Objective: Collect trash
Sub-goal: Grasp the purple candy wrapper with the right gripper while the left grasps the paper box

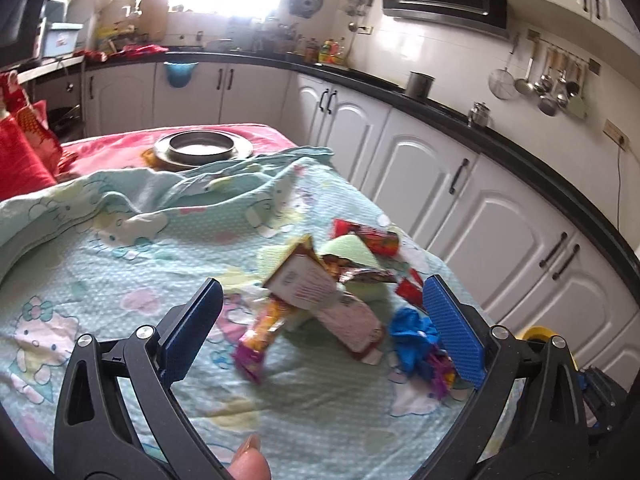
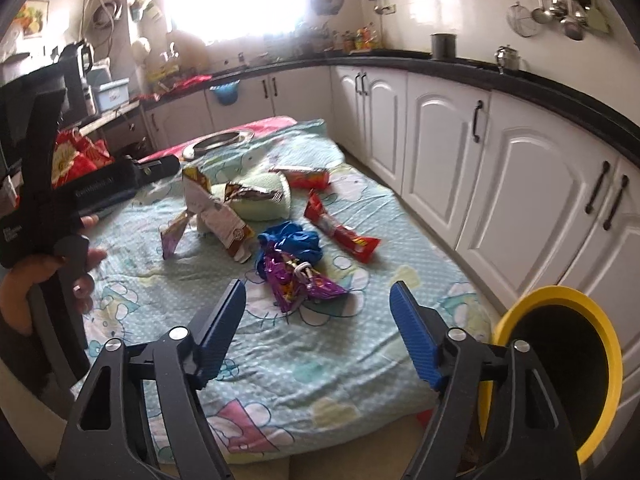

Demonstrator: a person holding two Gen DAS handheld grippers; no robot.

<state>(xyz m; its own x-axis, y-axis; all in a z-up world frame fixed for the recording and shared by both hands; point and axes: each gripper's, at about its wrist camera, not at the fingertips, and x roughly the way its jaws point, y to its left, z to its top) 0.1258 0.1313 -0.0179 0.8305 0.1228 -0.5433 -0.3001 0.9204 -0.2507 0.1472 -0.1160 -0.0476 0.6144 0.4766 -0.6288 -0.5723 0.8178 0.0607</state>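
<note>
Trash lies heaped on a table under a pale green cartoon-print cloth (image 2: 320, 352). In the right wrist view I see a purple foil wrapper (image 2: 304, 284), a crumpled blue bag (image 2: 292, 240), a red snack packet (image 2: 344, 232), a second red packet (image 2: 304, 178), a white and brown carton (image 2: 218, 216) and a green sponge-like pad (image 2: 260, 200). My right gripper (image 2: 318, 300) hovers open just short of the purple wrapper, nothing between its pads. My left gripper (image 1: 320, 308) is open over the carton (image 1: 304, 280) and the blue bag (image 1: 412, 336), gripping nothing.
A yellow-rimmed black bin (image 2: 560, 360) stands at the table's near right corner. A metal dish (image 1: 204, 148) sits on a pink cloth at the far end. White cabinets (image 2: 500, 180) under a dark counter run along the right. A hand (image 2: 52, 280) holds the left tool.
</note>
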